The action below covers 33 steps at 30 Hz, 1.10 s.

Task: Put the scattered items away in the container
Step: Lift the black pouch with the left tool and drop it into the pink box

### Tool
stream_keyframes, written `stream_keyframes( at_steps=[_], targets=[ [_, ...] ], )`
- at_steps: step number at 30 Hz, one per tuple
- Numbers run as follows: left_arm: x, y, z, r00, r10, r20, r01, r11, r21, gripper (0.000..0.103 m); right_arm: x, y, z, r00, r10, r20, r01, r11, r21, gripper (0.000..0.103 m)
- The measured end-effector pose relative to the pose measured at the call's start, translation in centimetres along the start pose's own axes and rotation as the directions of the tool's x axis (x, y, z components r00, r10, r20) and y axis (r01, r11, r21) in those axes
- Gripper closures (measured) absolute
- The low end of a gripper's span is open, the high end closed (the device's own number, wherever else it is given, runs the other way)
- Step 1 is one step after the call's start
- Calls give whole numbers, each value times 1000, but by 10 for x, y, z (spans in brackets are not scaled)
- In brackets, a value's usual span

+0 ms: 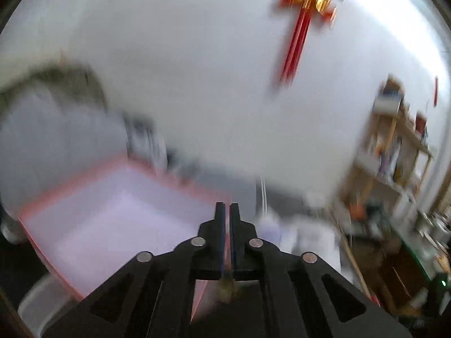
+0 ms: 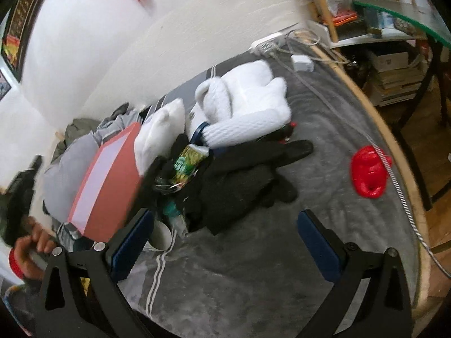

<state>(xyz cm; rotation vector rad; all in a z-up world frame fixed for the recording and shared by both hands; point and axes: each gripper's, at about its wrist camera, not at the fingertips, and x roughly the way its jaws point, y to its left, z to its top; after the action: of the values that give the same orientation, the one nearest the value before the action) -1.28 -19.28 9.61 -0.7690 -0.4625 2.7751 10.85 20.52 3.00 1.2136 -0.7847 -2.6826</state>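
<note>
A red box [image 1: 112, 211] with a pale lilac inside fills the lower left of the blurred left wrist view. My left gripper [image 1: 227, 208] is shut, with a thin red edge of the box's wall between its pads. Seen from the right wrist, the box [image 2: 107, 186] hangs tilted over the bed. My right gripper [image 2: 227, 215] stands wide open above the grey blanket [image 2: 253, 267], holding nothing. Scattered ahead lie a black garment [image 2: 239, 180], a white knitted plush [image 2: 248, 104], a green packet [image 2: 186, 163], a white cup [image 2: 162, 236] and a red toy [image 2: 369, 174].
A person's hand [image 2: 31, 250] shows at the lower left. A power strip [image 2: 267, 43] with cables lies at the head of the bed by the white wall. The bed's wooden edge [image 2: 394, 140] curves along the right, with a glass desk [image 2: 408, 14] and boxes beyond it.
</note>
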Motion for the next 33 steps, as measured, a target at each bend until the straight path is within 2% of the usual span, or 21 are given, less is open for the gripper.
stream_keyframes(
  at_steps=[1, 2, 3, 4, 6, 8, 9, 10, 11, 14, 18, 19, 20, 21, 22, 24, 26, 29, 30, 31, 33],
  targets=[
    [13, 3, -3, 995, -53, -89, 53, 999, -3, 93, 4, 2, -1, 1000, 23, -20, -23, 1000, -2, 0],
    [27, 1, -9, 973, -119, -200, 124, 992, 11, 87, 10, 5, -3, 997, 62, -50, -62, 998, 0, 0],
    [38, -8, -19, 942, -155, -298, 182, 981, 64, 69, 19, 6, -6, 987, 132, -90, -131, 991, 25, 1],
    [43, -22, -32, 921, -142, -364, 212, 964, 161, 51, 26, 6, -9, 972, 200, -120, -194, 979, 67, 1],
    [45, -51, -58, 907, -74, -414, 242, 896, 371, 39, 46, 1, -19, 916, 369, -155, -333, 917, 219, 1],
    [45, -71, -86, 897, -13, -441, 272, 803, 530, 35, 66, -2, -29, 872, 461, -165, -391, 858, 334, 2],
    [46, -77, -97, 892, 10, -452, 278, 777, 564, 34, 76, 0, -32, 862, 477, -175, -392, 844, 367, 4],
    [50, -80, -106, 884, 30, -467, 283, 760, 585, 34, 83, 2, -32, 861, 477, -176, -389, 841, 376, 13],
    [53, -81, -110, 876, 42, -480, 289, 752, 592, 34, 92, 6, -31, 863, 475, -171, -385, 839, 383, 19],
    [68, -80, -120, 859, 85, -504, 282, 744, 606, 34, 116, 12, -26, 862, 486, -145, -389, 818, 423, 22],
    [81, -67, -137, 839, 158, -520, 230, 764, 603, 34, 162, 30, -29, 844, 512, -160, -391, 791, 471, 30],
    [85, -66, -139, 832, 169, -528, 222, 771, 597, 34, 175, 36, -30, 837, 520, -171, -394, 789, 471, 43],
    [89, -64, -142, 826, 181, -534, 217, 772, 598, 34, 185, 41, -31, 831, 525, -181, -395, 788, 471, 64],
    [91, -65, -144, 824, 197, -531, 209, 765, 609, 34, 191, 45, -32, 828, 533, -175, -404, 783, 473, 73],
    [92, -66, -145, 831, 213, -514, 194, 755, 627, 34, 195, 48, -31, 829, 538, -153, -415, 776, 475, 80],
    [84, -68, -144, 854, 224, -471, 168, 737, 655, 34, 194, 54, -26, 837, 536, -106, -435, 770, 467, 82],
    [65, -75, -136, 914, 210, -346, 101, 710, 697, 34, 188, 56, -25, 825, 562, -57, -462, 731, 502, 82],
    [23, -91, -123, 979, 143, -142, 5, 688, 725, 40, 166, 61, -21, 788, 615, 0, -531, 681, 504, 82],
    [9, -98, -122, 990, 117, -80, -22, 679, 734, 48, 153, 63, -18, 763, 646, 32, -573, 652, 496, 82],
    [-9, -108, -122, 994, 105, 20, -84, 659, 747, 50, 137, 66, -14, 735, 674, 67, -617, 625, 478, 82],
    [-38, -126, -129, 970, 97, 224, -237, 591, 771, 59, 102, 75, -6, 671, 729, 138, -708, 573, 413, 82]
  ],
)
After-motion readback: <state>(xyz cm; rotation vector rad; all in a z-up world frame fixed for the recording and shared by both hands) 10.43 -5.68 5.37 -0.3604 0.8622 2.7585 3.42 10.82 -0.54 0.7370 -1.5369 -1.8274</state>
